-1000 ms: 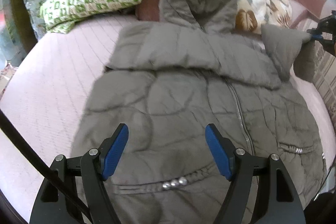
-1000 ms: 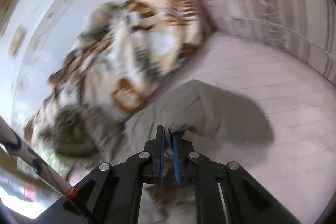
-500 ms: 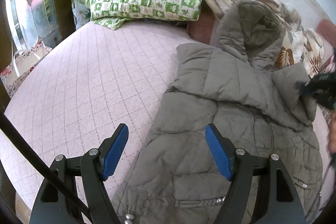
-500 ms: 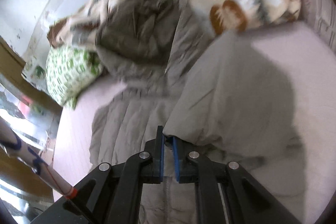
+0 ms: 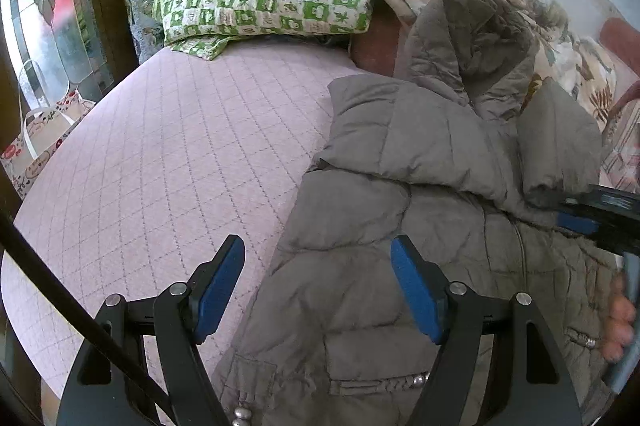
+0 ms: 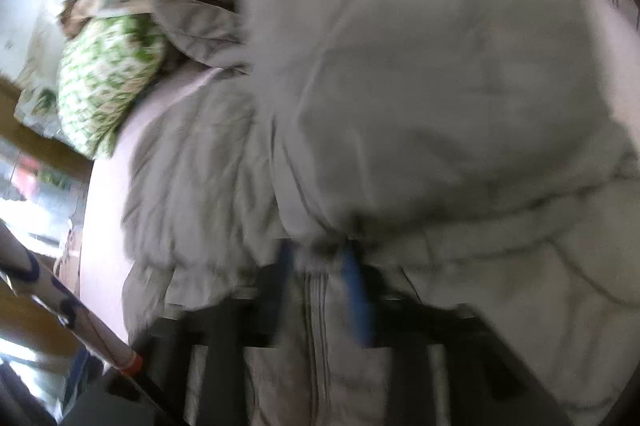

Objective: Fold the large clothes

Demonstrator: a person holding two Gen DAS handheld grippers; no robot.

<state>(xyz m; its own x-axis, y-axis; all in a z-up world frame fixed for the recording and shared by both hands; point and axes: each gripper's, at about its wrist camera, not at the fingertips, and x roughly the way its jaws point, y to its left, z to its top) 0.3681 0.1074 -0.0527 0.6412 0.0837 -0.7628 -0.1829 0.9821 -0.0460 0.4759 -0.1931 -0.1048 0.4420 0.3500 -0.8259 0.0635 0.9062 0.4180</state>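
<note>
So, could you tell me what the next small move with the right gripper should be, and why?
Probably finish opening the right gripper and draw it back off the jacket. Its jaws are opening with the sleeve end between them, and that sleeve already lies folded across the jacket's front near the zipper. The left gripper hangs open above the jacket's edge, holding nothing.

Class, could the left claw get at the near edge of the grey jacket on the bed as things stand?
Probably yes. The left claw is open and empty, with the grey jacket partly between its fingers and nothing lying over that edge. The right claw, its jaws opening at the folded sleeve, stays off to the side.
</note>
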